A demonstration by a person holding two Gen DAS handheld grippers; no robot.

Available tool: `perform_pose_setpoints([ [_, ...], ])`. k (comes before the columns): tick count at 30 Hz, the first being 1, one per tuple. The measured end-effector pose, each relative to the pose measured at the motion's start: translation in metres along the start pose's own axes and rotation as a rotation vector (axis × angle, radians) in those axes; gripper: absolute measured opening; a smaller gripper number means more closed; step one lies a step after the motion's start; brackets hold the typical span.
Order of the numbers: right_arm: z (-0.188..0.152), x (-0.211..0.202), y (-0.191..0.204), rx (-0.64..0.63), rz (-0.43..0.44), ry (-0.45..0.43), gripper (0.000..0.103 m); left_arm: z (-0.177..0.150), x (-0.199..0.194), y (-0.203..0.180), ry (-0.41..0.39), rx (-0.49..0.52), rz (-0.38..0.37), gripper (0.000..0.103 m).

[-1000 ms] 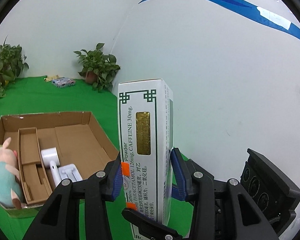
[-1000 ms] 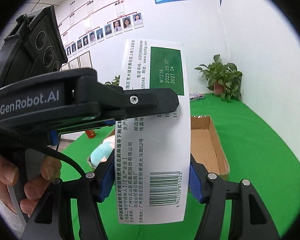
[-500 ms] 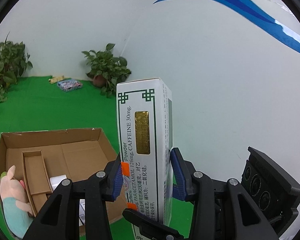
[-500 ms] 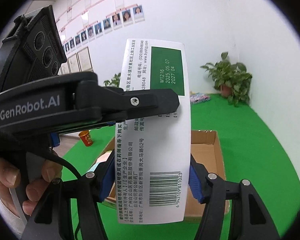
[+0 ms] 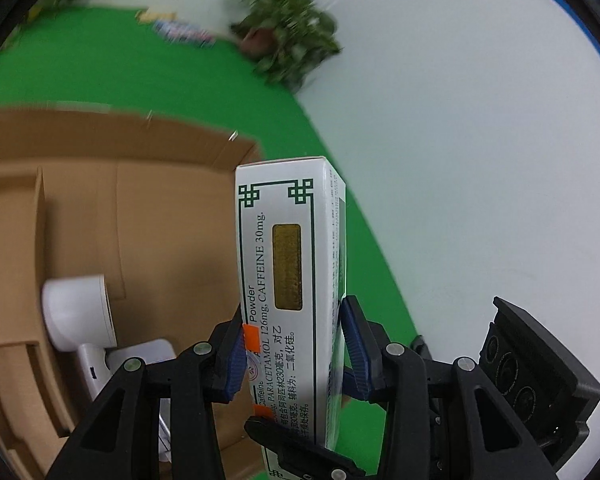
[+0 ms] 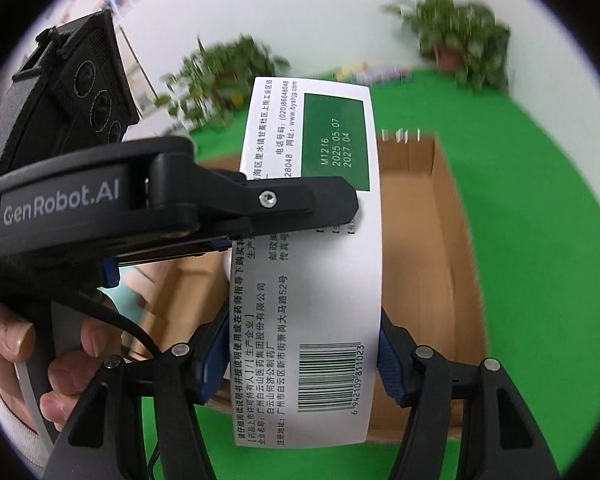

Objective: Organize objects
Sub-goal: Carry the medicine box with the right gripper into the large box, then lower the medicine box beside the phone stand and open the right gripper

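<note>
A white medicine box [image 5: 288, 272] with green trim stands upright between both grippers. My left gripper [image 5: 294, 354] is shut on its narrow sides. My right gripper [image 6: 300, 364] is shut on the same box [image 6: 312, 264], which shows its barcode side. The left gripper's finger crosses the box in the right wrist view. An open cardboard box [image 5: 80, 200] lies on the green mat below and to the left; it also shows in the right wrist view [image 6: 432, 264] behind the medicine box.
Inside the cardboard box are a cardboard divider [image 5: 16, 280] and a white device [image 5: 80, 312]. Potted plants [image 5: 288, 48] stand at the white wall. Small packets [image 5: 180, 32] lie on the far mat. A hand [image 6: 32, 352] holds the left gripper.
Both grippers have tilted down toward the cardboard box with the medicine box still held. The cardboard box now fills more of both views; the background is blurred by motion.
</note>
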State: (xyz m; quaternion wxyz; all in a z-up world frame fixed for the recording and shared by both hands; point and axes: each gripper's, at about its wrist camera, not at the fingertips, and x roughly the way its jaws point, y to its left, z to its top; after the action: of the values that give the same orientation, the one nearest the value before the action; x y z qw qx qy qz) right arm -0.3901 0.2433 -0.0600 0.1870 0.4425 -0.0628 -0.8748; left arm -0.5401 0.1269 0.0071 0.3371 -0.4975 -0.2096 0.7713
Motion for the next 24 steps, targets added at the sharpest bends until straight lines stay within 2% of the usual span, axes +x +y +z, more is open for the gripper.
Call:
perform_pose_setpoints([
  [4,-0.006,0.041,-0.024,0.042,0.021,0.1,0.061,0.0,0.041,0.039,0.08,-0.085,0.02,0.04],
  [12,-0.018,0.068,-0.047,0.085,0.001,0.191,0.061,0.004,0.089,0.074,0.171,-0.158,0.008,0.041],
  [16,-0.019,0.071,-0.047,0.101,-0.024,0.235,0.061,0.006,0.095,0.077,0.21,-0.144,0.066,0.049],
  [19,-0.023,0.072,-0.045,0.119,-0.033,0.254,0.062,0.009,0.094,0.08,0.243,-0.17,0.091,0.05],
  [22,-0.027,0.07,-0.042,0.127,-0.068,0.249,0.063,0.013,0.078,0.075,0.217,-0.158,0.12,0.051],
  [24,-0.029,0.068,-0.041,0.139,-0.082,0.249,0.063,0.016,0.058,0.064,0.165,-0.11,0.161,0.053],
])
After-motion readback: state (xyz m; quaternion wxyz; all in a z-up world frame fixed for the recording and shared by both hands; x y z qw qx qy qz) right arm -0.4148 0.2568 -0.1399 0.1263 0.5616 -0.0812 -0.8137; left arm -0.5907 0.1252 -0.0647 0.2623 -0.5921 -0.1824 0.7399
